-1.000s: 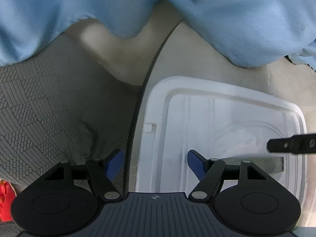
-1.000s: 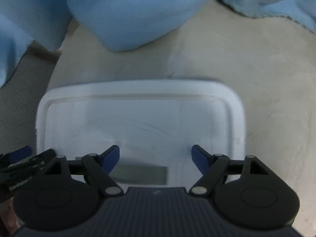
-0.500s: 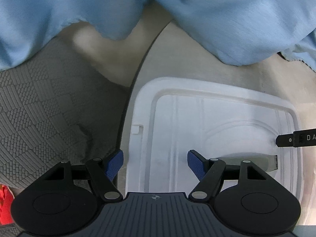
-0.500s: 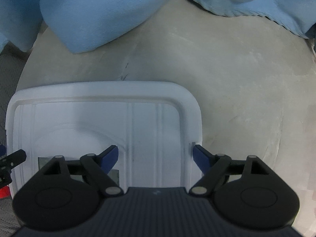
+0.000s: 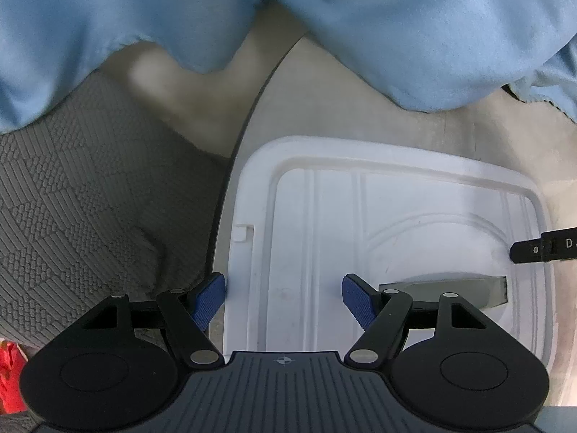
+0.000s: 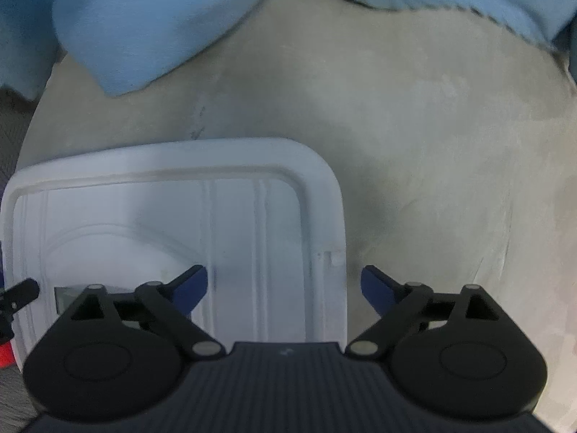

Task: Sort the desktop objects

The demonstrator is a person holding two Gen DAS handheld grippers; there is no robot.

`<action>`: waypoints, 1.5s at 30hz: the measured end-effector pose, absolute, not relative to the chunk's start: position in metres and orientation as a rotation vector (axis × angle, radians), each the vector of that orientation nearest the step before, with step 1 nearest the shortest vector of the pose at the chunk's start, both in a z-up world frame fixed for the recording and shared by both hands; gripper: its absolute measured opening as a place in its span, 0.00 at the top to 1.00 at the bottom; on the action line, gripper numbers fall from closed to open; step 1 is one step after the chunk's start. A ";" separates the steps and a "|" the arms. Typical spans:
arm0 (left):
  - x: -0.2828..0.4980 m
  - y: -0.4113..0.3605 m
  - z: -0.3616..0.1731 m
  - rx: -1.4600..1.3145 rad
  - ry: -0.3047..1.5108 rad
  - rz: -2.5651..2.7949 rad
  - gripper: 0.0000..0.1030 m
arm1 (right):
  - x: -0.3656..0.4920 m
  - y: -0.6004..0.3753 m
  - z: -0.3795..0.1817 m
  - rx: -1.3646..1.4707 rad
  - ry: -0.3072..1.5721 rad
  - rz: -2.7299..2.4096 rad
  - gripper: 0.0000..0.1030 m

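Left wrist view looks almost straight down on a white lidded box point(image 5: 396, 238) that sits on a round pale counter point(image 5: 324, 108), its left edge close to the counter's dark rim. The left gripper point(image 5: 283, 299) straddles that left edge: one blue pad lies just outside the box, the other over the lid, jaws apart and not visibly pressing. Straddling the edge would suit holding or lifting the lid from that side, I judge. A small tab point(image 5: 242, 232) on the same edge, slightly beyond the pads, looks like a latch or catch. Beyond the box, blue cloth point(image 5: 396, 36) drapes over the counter's far part.

The right wrist view shows the opposite edge of the box point(image 6: 173, 216). There the right gripper point(image 6: 285, 287) has one pad over the lid and one outside the right rim, and its jaws are opening, with the rim between them but untouched. Both grippers on opposite edges suggests a two-handed lift or release of the lid.

Only the left wrist view shows the textured grey mat point(image 5: 90, 198) left of the box, off the counter, and a red scrap at the corner. Only the right wrist view shows the wide bare counter right of the box. A grey label point(image 5: 468, 290) on the lid shows in both.
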State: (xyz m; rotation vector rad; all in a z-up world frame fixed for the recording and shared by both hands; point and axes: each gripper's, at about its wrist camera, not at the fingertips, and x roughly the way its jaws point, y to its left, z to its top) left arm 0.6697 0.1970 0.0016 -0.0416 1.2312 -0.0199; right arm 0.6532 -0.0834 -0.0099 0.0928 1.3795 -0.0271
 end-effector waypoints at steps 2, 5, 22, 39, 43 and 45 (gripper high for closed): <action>0.670 0.197 0.001 -0.043 1.231 -0.019 0.28 | 0.653 -0.090 -0.013 0.132 1.385 -0.028 0.07; 0.671 0.197 0.001 -0.040 1.231 -0.017 0.28 | 0.654 -0.095 -0.015 0.165 1.396 -0.027 0.06; 0.667 0.206 0.000 -0.056 1.239 -0.007 0.28 | 0.655 -0.079 -0.017 0.184 1.420 0.025 0.04; 0.668 0.230 0.000 -0.054 1.254 0.029 0.28 | 0.654 -0.059 -0.014 0.165 1.435 0.055 0.04; 0.668 0.236 0.000 -0.057 1.259 0.035 0.28 | 0.654 -0.064 -0.010 0.158 1.436 0.065 0.04; 0.668 0.240 0.000 -0.062 1.262 0.038 0.27 | 0.654 -0.069 -0.008 0.154 1.437 0.073 0.04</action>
